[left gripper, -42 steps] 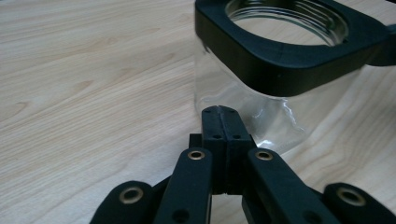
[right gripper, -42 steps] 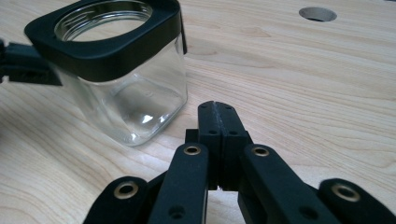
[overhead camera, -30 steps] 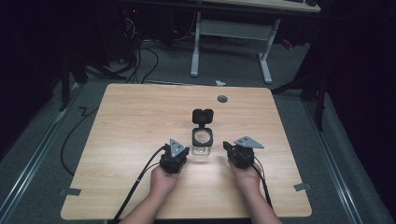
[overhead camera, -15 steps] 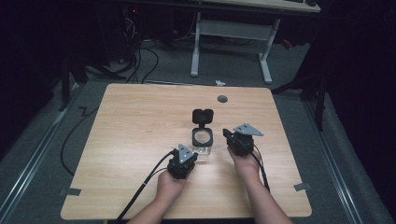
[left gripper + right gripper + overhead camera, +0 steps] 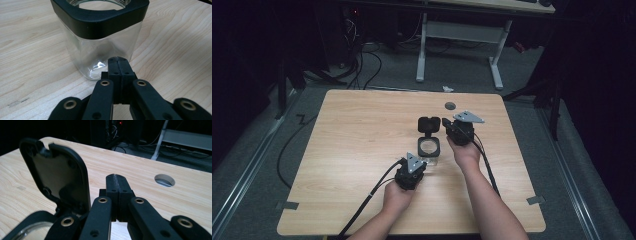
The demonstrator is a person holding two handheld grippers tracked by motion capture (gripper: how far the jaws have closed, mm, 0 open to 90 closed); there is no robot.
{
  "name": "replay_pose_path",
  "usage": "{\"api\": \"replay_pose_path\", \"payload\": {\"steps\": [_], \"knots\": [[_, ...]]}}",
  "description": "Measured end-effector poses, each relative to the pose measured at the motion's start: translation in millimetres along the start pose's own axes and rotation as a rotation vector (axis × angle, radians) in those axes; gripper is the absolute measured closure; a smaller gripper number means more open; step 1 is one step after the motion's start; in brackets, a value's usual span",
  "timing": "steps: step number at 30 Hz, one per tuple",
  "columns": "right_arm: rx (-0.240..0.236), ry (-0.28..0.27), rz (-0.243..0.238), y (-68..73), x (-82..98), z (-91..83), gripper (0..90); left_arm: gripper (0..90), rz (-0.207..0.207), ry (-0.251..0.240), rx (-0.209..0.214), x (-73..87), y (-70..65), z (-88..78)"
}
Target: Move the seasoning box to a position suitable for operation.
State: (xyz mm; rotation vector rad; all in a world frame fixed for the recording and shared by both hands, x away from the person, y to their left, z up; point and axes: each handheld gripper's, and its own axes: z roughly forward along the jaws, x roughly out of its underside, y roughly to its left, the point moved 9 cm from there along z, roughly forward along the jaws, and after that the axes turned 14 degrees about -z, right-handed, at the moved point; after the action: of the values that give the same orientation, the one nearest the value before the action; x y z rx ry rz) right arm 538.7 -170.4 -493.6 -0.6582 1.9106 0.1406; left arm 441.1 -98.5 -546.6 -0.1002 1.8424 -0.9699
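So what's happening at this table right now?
A person works on a clear square jar with a black collar, standing mid-table with its hinged black lid flipped open and upright. The left gripper, jaws shut and empty, points at the jar's glass wall near the base. The right gripper, also shut and empty, sits just beside the raised lid. Neither holds anything; the lid is not yet closed.
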Motion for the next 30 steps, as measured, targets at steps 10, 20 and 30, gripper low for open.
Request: {"api": "replay_pose_path", "payload": {"steps": [10, 20, 30], "knots": [[-0.014, -0.013, -0.013, 2.8, -4.6, 3.4, 90.0, 90.0, -0.004, 0.000, 0.001, -1.1, 1.4, 0.9], [-0.031, -0.029, -0.032, 9.5, -4.7, -1.1, 90.0, 90.0, -0.009, -0.002, 0.002, -1.0, 1.7, 1.9], [-0.047, -0.049, -0.045, 5.9, -11.0, -5.7, 90.0, 90.0, -0.019, -0.010, -0.003, -3.4, 3.8, 0.7]]}}
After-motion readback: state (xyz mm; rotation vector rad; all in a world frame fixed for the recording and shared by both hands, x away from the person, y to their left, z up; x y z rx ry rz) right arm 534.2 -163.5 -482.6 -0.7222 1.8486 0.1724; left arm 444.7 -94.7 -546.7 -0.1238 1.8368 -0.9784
